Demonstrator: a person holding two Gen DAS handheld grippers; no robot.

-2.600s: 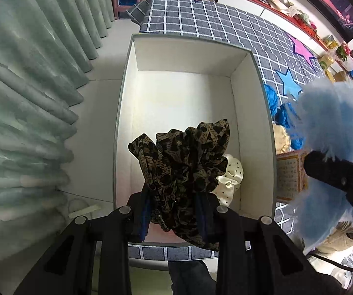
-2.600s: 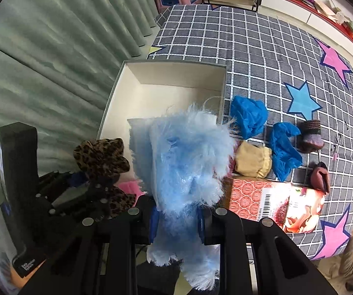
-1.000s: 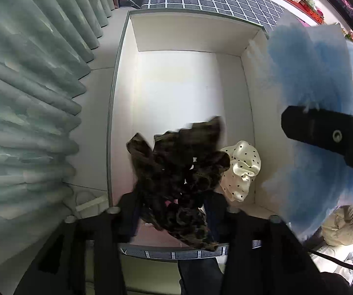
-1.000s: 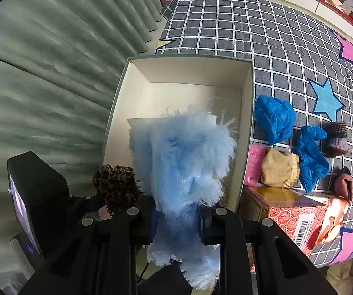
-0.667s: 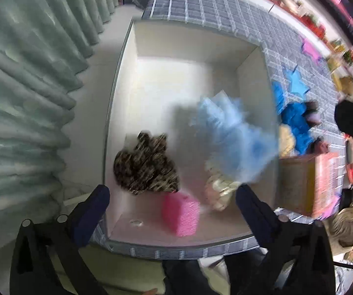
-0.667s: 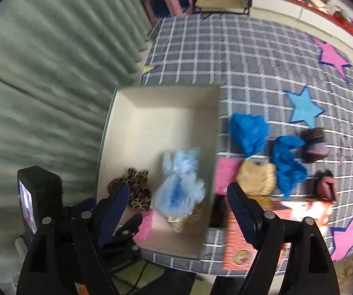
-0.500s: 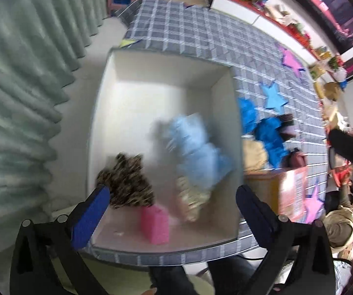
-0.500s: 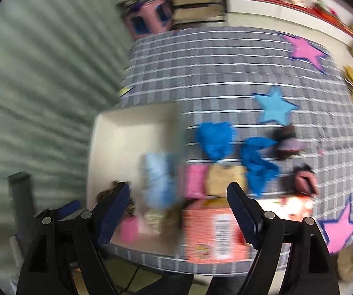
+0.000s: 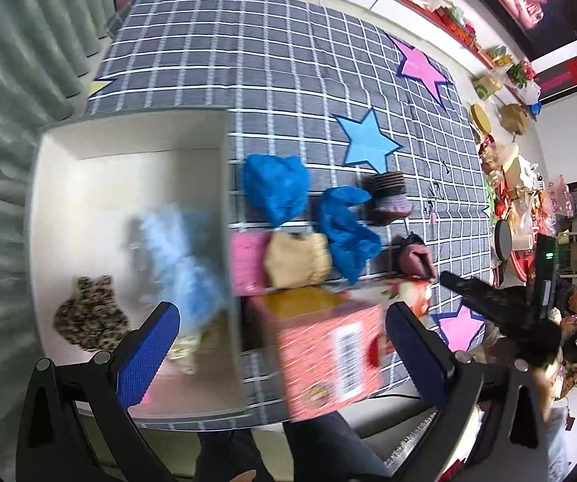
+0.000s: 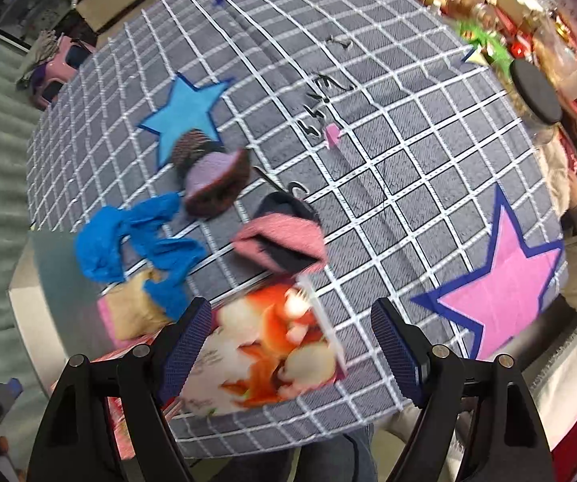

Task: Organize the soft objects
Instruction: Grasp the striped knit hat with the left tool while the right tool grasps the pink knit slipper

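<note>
Since a moment ago you dropped the leopard cloth [image 9: 89, 324] and blue fluffy piece [image 9: 180, 259] into the white box [image 9: 127, 152], both fingers now spread empty, so swinging fast toward the pink pouch [image 10: 282, 241] beside that box risks a missed grab.

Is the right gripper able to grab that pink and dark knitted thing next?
Probably yes. The right gripper is open, and the pink and dark knitted piece lies uncovered on the checked cloth just beyond the picture box.

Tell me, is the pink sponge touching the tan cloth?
Touching. In the left wrist view the pink sponge and tan cloth press side by side, no gap.
</note>
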